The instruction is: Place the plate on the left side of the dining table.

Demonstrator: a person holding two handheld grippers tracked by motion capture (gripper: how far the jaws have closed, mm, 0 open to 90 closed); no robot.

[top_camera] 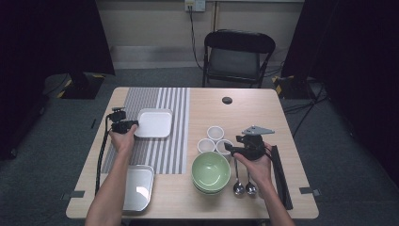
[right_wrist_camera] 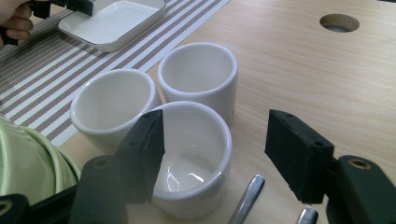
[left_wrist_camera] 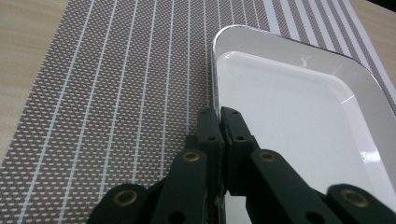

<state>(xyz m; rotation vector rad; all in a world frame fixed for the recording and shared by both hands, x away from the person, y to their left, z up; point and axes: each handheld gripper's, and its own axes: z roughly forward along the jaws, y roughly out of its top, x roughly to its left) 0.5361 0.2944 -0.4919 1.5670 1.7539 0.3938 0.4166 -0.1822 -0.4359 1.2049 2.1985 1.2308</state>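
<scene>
A white square plate (top_camera: 154, 123) lies on the striped placemat (top_camera: 162, 141). My left gripper (top_camera: 133, 125) is shut on its left rim; in the left gripper view the gripper (left_wrist_camera: 219, 119) pinches the plate's (left_wrist_camera: 289, 112) edge. Three white cups (top_camera: 215, 133) stand in a cluster right of the mat. My right gripper (top_camera: 229, 148) hangs open at the nearest cup (right_wrist_camera: 196, 154). In the right gripper view the gripper (right_wrist_camera: 215, 135) has its left jaw over that cup's mouth and its right jaw clear of the outer wall.
A stack of green bowls (top_camera: 211, 170) sits in front of the cups, with two spoons (top_camera: 243, 186) and a black strip (top_camera: 281, 176) to the right. A metal tray (top_camera: 138, 187) lies front left. A cable hole (top_camera: 227, 100) and a chair (top_camera: 237, 56) are beyond.
</scene>
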